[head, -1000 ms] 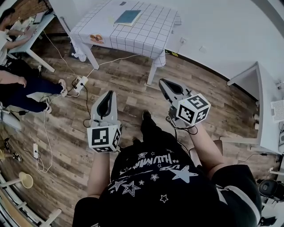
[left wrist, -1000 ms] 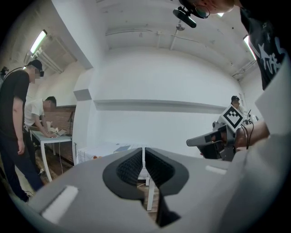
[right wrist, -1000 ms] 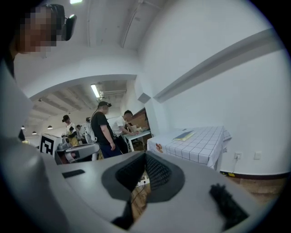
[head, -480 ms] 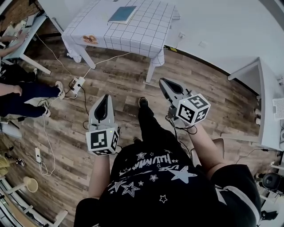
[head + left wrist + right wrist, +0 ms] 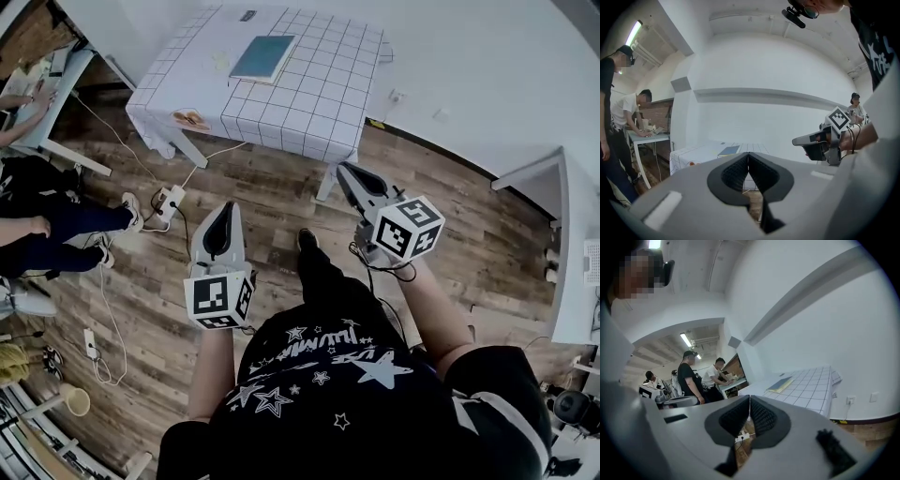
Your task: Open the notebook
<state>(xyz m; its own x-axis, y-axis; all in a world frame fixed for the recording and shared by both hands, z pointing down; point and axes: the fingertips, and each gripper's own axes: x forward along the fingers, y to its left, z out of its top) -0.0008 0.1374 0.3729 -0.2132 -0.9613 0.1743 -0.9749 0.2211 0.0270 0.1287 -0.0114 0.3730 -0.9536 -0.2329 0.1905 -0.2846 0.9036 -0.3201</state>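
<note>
A closed teal notebook [image 5: 263,57] lies on a table with a white checked cloth [image 5: 309,103] at the top of the head view. It also shows small and far off as the notebook [image 5: 729,150] in the left gripper view and the notebook [image 5: 781,384] in the right gripper view. My left gripper [image 5: 224,208] is held over the wooden floor, well short of the table, shut and empty. My right gripper [image 5: 348,173] points toward the table's near corner, also shut with nothing in it. In the left gripper view the right gripper [image 5: 820,140] appears at the right.
A power strip [image 5: 168,199] and cables lie on the wooden floor left of me. People sit and stand by a desk [image 5: 47,84] at the far left. White furniture [image 5: 574,253] stands at the right edge. A white wall runs behind the table.
I have walked toward the table: it and the notebook now sit lower and larger in the head view. Both grippers have come forward with me and stay shut.
</note>
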